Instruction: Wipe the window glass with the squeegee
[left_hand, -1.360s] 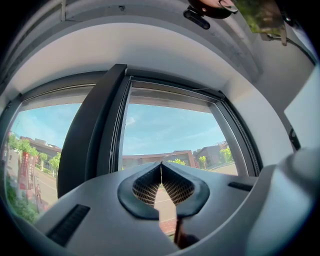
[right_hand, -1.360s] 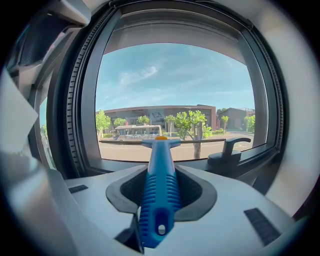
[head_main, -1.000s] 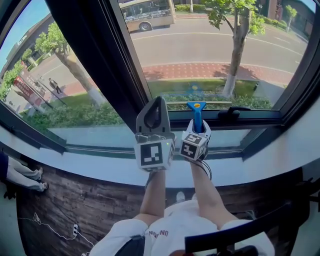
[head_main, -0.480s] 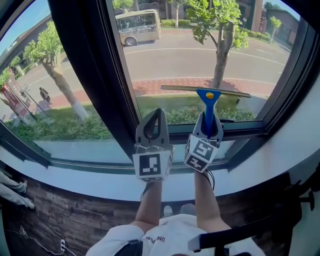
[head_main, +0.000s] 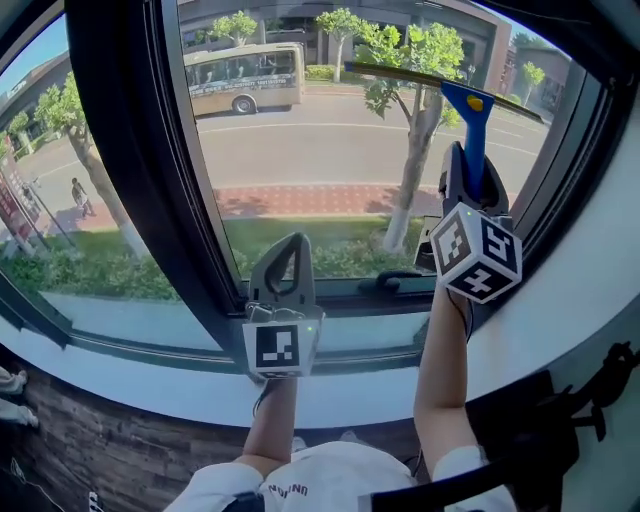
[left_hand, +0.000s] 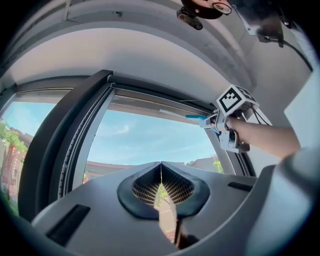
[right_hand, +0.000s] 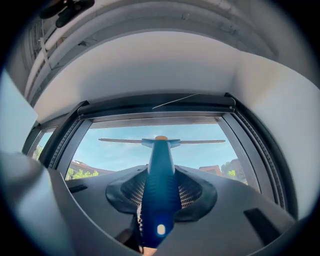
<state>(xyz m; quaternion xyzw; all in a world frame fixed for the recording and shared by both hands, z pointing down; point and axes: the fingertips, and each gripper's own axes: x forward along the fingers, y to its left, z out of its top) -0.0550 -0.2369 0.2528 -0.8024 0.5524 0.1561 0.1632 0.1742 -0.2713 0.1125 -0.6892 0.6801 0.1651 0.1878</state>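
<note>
Your squeegee (head_main: 470, 120) is up high on the window glass (head_main: 320, 150). Its blue handle points upward and its long blade lies level across the top of the pane, just under the dark upper frame (right_hand: 160, 107). Whether the rubber is touching the glass I can't tell. Your right gripper (head_main: 468, 178) has both jaws clamped on that blue handle, with your arm stretched up along the right side of the frame. Your left gripper (head_main: 288, 262) sits low, in front of the bottom rail and near the white sill (head_main: 150, 385). Its jaws are pressed together with nothing between them. A black window handle (head_main: 400, 280) lies on the bottom rail between your two arms.
</note>
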